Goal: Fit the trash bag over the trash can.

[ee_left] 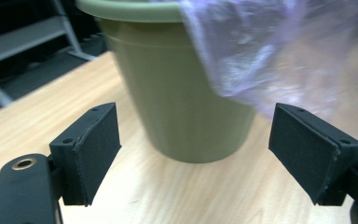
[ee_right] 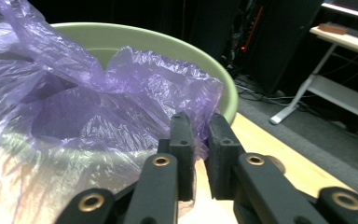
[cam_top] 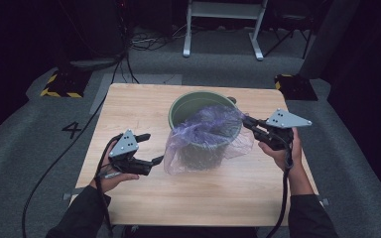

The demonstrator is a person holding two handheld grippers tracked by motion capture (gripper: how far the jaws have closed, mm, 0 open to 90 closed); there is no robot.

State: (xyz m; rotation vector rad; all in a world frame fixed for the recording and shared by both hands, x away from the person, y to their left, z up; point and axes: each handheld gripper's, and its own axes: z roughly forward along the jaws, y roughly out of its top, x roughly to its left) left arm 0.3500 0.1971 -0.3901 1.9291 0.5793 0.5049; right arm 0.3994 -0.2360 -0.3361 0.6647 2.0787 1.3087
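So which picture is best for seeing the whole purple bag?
The high view: it shows the purple bag whole, draped over the green pot, with the right tongs pinching its edge. The right gripper view shows crinkled film up close; the left gripper view shows a blurry corner beside the pot.

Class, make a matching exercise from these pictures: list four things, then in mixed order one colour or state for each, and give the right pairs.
Things:
1. pot
2. bag
3. left gripper
4. right gripper

States:
A. shut on thin plastic
B. purple, see-through
C. open, holding nothing
D. green, upright on the table

Pairs: 1-D, 2-B, 3-C, 4-A
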